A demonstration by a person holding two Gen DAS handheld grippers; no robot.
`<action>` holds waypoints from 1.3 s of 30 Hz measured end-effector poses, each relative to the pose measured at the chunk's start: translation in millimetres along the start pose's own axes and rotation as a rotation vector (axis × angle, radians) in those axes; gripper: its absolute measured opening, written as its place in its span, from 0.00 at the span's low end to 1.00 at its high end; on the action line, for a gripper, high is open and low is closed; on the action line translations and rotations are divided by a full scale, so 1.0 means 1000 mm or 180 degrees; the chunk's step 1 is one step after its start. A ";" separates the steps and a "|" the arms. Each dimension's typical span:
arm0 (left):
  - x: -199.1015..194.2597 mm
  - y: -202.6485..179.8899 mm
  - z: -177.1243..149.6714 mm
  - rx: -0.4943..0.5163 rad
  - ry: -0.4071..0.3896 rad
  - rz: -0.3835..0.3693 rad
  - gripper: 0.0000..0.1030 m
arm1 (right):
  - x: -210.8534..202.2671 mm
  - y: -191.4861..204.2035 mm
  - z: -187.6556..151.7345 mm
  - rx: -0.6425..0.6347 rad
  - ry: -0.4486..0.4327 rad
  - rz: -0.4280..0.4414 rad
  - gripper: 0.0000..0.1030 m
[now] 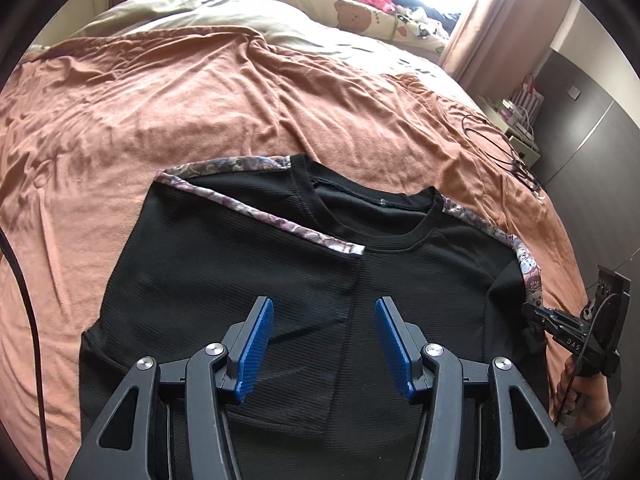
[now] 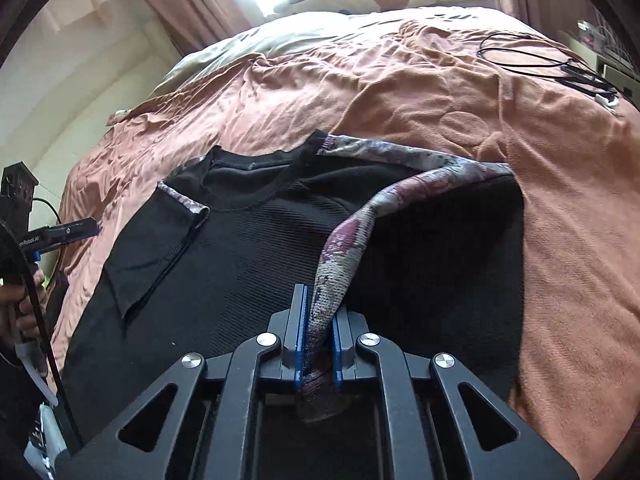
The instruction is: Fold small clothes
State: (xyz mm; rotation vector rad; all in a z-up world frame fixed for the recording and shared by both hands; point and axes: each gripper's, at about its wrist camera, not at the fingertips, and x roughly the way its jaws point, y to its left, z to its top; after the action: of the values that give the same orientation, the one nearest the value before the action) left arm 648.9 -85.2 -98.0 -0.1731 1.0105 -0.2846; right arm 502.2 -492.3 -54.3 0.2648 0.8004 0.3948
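A small black shirt [image 1: 420, 280] with floral-trimmed sleeves lies on the bed, neck away from me. Its left sleeve [image 1: 256, 216] is folded across the chest. My left gripper [image 1: 324, 340] hovers open and empty over the shirt's middle. My right gripper [image 2: 320, 344] is shut on the floral trim of the right sleeve [image 2: 348, 240] and holds it lifted over the shirt [image 2: 260, 248]. The right gripper also shows in the left wrist view [image 1: 536, 312] at the shirt's right edge. The left gripper shows at the left of the right wrist view [image 2: 80, 228].
The shirt lies on a wrinkled orange blanket [image 1: 180, 100] covering the bed. Black cables [image 2: 560, 60] lie on the blanket at the far right. Soft toys and a bear-print pillow [image 1: 360, 12] sit by the window. A small cabinet [image 1: 520, 128] stands beside the bed.
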 end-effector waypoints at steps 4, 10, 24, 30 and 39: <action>-0.011 0.023 -0.003 -0.0082 -0.0041 0.0040 0.54 | 0.022 0.008 0.025 0.0141 -0.0049 0.0127 0.07; -0.020 0.052 -0.005 -0.0180 -0.0082 0.0110 0.54 | 0.046 0.014 0.051 0.0314 -0.0097 0.0313 0.69; -0.014 0.050 -0.014 -0.0224 -0.0061 -0.0012 0.54 | -0.009 0.003 0.018 0.0425 -0.0293 0.0066 0.78; -0.014 0.020 -0.018 -0.0151 -0.0030 -0.0140 0.54 | -0.047 -0.005 -0.010 0.0471 -0.0296 -0.0149 0.78; -0.014 -0.038 -0.030 -0.0039 0.0032 -0.0315 0.54 | -0.099 -0.027 -0.069 0.0724 -0.0396 -0.0535 0.73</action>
State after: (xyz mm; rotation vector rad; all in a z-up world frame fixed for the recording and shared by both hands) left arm 610.9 -117.7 -91.9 -0.2335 1.0153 -0.3698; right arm 395.8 -554.4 -46.8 0.4270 0.7390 0.1271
